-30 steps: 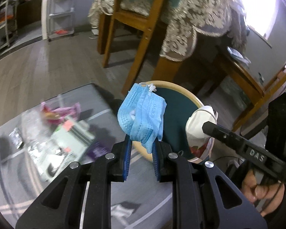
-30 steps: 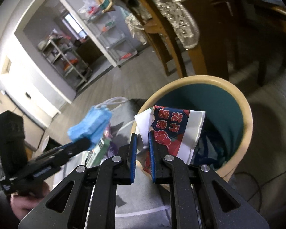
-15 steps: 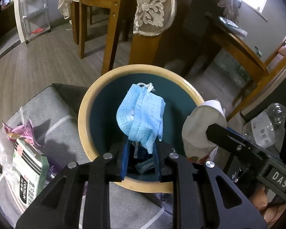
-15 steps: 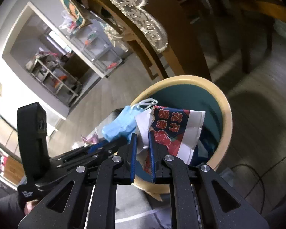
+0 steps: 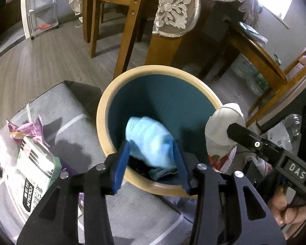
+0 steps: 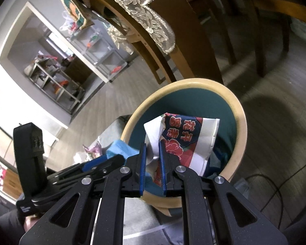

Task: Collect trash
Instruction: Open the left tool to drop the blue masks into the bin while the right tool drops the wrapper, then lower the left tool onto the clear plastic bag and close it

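Note:
A round bin (image 5: pixel 104 112) with a tan rim and teal inside stands on a grey rug; it also shows in the right wrist view (image 6: pixel 239 110). My left gripper (image 5: pixel 151 159) is open over the bin's near rim. The blue face mask (image 5: pixel 151 140) is blurred between the spread jaws, loose and dropping into the bin. My right gripper (image 6: pixel 152 159) is shut on a crumpled red, navy and white paper cup (image 6: pixel 185 138) and holds it over the bin's rim. The cup shows at the right in the left wrist view (image 5: pixel 222 134).
More trash lies on the rug (image 5: pixel 71 122) left of the bin: a green and white carton (image 5: pixel 36 167), a pink wrapper (image 5: pixel 24 126) and clear plastic. A plastic bottle (image 5: pixel 291 130) lies at the right. Wooden chair legs (image 5: pixel 126 38) and a lace-covered table (image 5: pixel 179 6) stand behind the bin.
My left gripper has opened and let go of the blue mask, which is falling into the bin. The right gripper still holds the paper cup at the bin's rim.

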A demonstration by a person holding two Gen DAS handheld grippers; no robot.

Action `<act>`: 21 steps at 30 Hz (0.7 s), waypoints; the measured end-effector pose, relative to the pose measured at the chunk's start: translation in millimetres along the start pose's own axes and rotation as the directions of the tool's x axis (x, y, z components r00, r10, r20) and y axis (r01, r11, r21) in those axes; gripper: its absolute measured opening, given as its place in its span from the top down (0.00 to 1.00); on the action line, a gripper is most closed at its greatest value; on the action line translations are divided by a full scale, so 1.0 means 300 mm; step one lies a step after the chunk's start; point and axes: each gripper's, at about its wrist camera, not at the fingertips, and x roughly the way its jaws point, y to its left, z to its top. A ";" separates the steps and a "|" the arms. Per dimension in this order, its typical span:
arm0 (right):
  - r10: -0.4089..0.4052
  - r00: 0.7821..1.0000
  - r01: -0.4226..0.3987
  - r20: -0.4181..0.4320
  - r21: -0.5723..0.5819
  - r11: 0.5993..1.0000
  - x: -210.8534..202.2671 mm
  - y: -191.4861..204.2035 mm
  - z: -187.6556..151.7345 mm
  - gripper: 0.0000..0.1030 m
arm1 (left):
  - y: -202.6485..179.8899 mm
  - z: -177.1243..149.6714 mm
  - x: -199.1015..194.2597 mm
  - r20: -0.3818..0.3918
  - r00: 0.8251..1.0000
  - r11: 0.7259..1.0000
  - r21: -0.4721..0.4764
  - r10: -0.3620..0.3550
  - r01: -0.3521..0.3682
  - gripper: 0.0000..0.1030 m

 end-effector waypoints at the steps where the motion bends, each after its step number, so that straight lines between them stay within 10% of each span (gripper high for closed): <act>1: -0.003 1.000 0.003 -0.003 -0.002 1.000 0.004 0.001 0.000 0.87 | 0.004 -0.002 -0.006 0.006 1.000 1.000 -0.004 0.001 -0.001 0.50; 21: -0.081 0.994 0.072 -0.075 -0.115 0.991 0.117 0.042 -0.025 0.81 | 0.179 -0.134 -0.153 0.057 0.998 0.992 -0.120 0.034 -0.027 0.42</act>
